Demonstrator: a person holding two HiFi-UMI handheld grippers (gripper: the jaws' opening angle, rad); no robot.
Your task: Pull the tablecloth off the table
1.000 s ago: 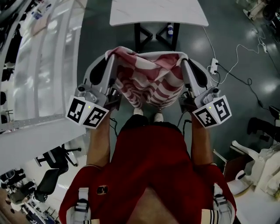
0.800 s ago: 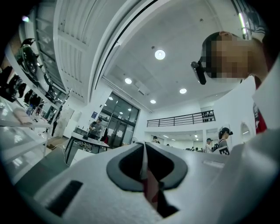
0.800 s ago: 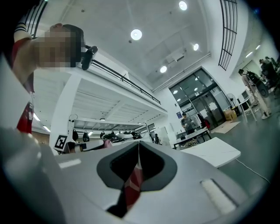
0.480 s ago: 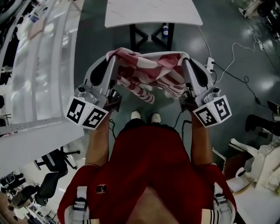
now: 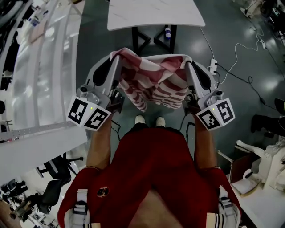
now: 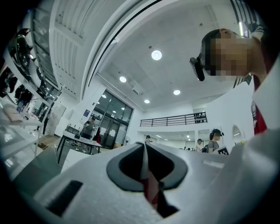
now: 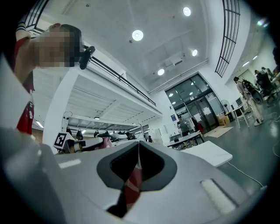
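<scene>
Two corners are pinched: your left hand-held gripper [image 5: 114, 55] and right hand-held gripper [image 5: 186, 60] each clamp the striped tablecloth [image 5: 153, 82], which hangs between them above the floor [image 5: 231, 44], clear of the tabletop [image 5: 153, 13].

One striped tablecloth [image 5: 151, 80] and two grippers, left gripper [image 5: 112, 58] and right gripper [image 5: 187, 60], fill the frame's centre. One white table [image 5: 156, 13] lies along the top edge with one bottle [image 5: 167, 32] beneath. Two shoes [image 5: 140, 119] show just below centre.

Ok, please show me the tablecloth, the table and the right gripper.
tablecloth [image 5: 153, 84], head view, striped middle fold.
table [image 5: 156, 13], head view, bare white top.
right gripper [image 7: 138, 148], right gripper view, where jaws meet.
</scene>
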